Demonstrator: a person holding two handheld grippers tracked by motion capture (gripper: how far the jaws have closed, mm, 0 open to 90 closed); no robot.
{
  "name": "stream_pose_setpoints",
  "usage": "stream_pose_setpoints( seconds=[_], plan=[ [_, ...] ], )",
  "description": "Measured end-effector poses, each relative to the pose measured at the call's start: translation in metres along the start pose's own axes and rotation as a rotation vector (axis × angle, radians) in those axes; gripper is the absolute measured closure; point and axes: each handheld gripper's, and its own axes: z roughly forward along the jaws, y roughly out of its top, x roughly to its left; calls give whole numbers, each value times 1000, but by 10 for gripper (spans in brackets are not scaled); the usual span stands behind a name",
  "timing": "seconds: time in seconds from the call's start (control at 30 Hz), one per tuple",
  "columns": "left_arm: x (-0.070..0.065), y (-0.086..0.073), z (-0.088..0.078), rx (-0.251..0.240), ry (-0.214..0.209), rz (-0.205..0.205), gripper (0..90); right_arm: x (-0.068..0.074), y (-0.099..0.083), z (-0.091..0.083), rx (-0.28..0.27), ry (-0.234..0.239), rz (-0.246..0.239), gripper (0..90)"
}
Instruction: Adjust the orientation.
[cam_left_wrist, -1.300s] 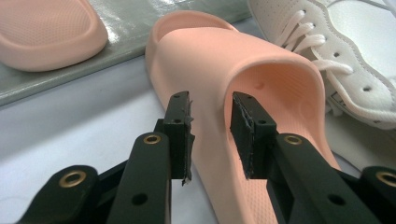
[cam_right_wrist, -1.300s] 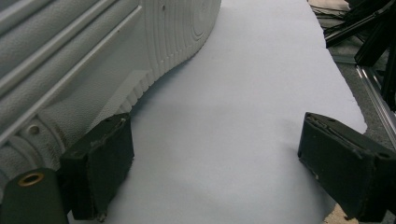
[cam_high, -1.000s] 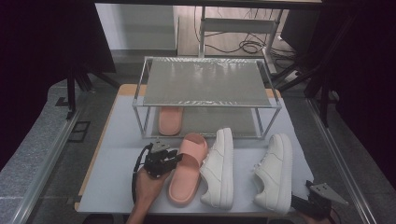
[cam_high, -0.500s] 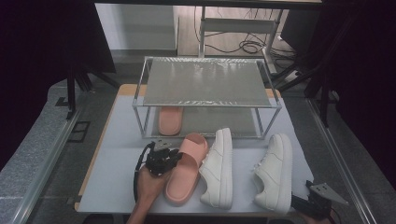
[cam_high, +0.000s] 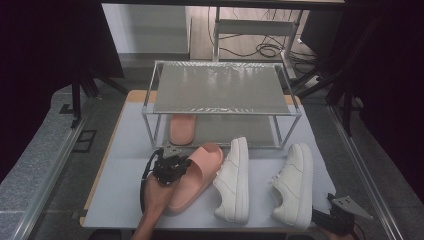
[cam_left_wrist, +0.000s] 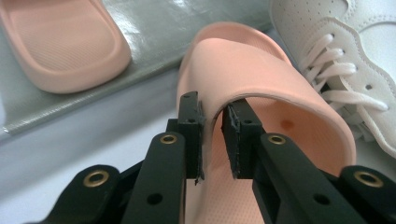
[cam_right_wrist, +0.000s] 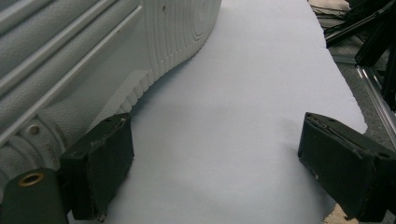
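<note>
While the pink slide (cam_left_wrist: 261, 93) sits near the tabletop's (cam_high: 125, 170) front-left edge, left gripper (cam_left_wrist: 212, 135) has just been closing on its strap edge; seat pads deeper before lifting toward the rack (cam_high: 220, 90). Right gripper (cam_right_wrist: 215, 172) apart, idle beside the sneaker (cam_right_wrist: 93, 60)

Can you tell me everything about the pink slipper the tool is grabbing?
The pink slide sandal looks like soft, smooth foam, with a wide arched strap and open toe. It lies flat on the grey table before the rack, its toe end nearly touching the left white sneaker. The left tool straddles the strap's edge, its jaws having just been closing on it.
</note>
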Motion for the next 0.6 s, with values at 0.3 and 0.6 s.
stream_pose_setpoints(
  seconds=[0.3, 0.6],
  plan=[
    [1, 16, 2, -10, 30, 1, 799, 0, 0, 0, -1, 0, 1, 101],
    [6, 33, 12, -22, 55, -17, 805, 0, 0, 0, -2, 0, 1, 101]
  ],
)
